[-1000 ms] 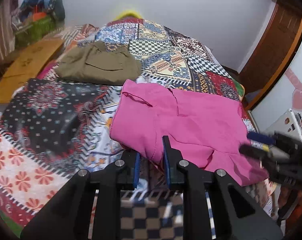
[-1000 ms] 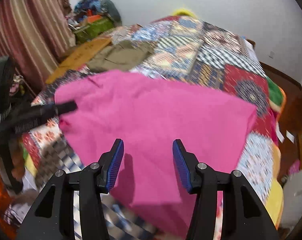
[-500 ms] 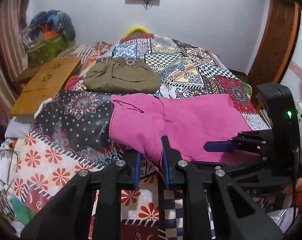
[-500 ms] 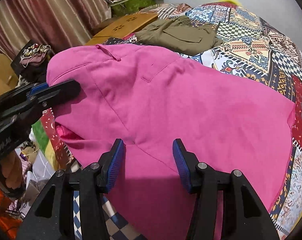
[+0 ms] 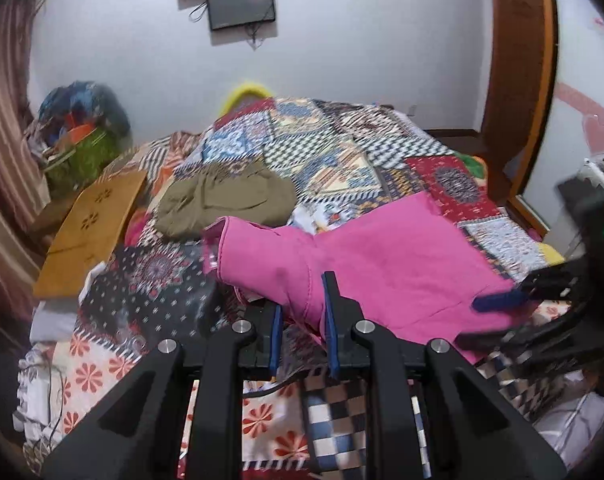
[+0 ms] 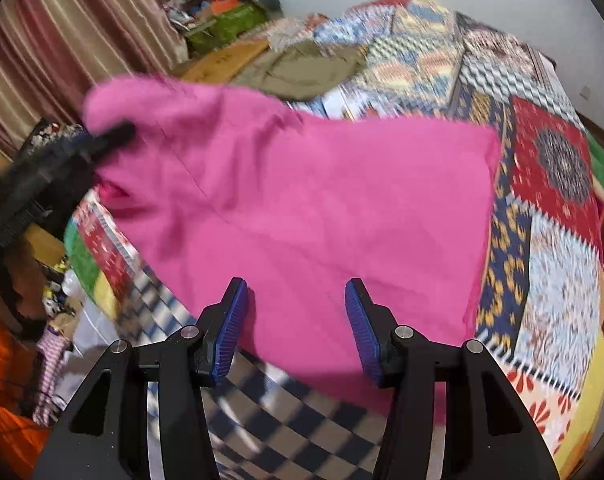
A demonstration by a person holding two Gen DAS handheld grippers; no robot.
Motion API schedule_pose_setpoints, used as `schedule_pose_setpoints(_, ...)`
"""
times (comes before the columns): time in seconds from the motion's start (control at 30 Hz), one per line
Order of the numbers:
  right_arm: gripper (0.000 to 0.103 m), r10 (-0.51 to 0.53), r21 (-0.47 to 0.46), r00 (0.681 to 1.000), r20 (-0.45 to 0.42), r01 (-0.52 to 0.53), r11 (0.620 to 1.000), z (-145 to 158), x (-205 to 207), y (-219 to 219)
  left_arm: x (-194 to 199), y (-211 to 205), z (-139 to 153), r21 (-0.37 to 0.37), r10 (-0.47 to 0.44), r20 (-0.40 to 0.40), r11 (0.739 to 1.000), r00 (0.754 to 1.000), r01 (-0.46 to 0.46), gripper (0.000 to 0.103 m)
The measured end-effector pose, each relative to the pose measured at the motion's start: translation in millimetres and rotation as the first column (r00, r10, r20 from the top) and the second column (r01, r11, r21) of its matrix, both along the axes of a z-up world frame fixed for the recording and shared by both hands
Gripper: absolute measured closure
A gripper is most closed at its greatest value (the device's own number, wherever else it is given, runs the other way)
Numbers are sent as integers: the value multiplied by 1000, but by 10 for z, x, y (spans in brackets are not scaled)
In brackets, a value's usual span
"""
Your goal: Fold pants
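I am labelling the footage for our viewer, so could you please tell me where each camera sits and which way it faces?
Left wrist: on the left tool, looking down across the patchwork-quilted bed toward the white wall; its pads pinch the bright pink fabric pants; the right tool shows at right.
Right wrist: on the right tool, steeply down on the pants, pads apart over them; the left tool shows at left.
Shared: pants, bed, folded olive-green garment.
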State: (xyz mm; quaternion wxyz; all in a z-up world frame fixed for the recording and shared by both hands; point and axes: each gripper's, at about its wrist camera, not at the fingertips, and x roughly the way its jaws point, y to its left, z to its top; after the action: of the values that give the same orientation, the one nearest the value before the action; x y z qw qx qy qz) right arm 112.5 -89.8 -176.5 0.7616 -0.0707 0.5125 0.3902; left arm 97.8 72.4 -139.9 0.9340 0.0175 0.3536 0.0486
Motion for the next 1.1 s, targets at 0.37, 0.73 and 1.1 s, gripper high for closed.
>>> schedule_pose_setpoints(0.37, 53, -16, 90, 999, -28, 18, 996, 28, 16, -122, 142, -628, 227, 48, -145, 48, 989, 988, 143, 85)
schedule_pose_setpoints(0.73, 56, -147, 135, 989, 18, 143, 980, 249, -33, -651, 237, -1091, 231, 95, -278, 19, 957, 960, 275, 85)
schedule_pose_setpoints(1.1, 54, -233, 88, 970, -64, 238, 967, -91, 85, -909, 366, -1310, 172, 56, -341, -15, 938, 940, 342, 85)
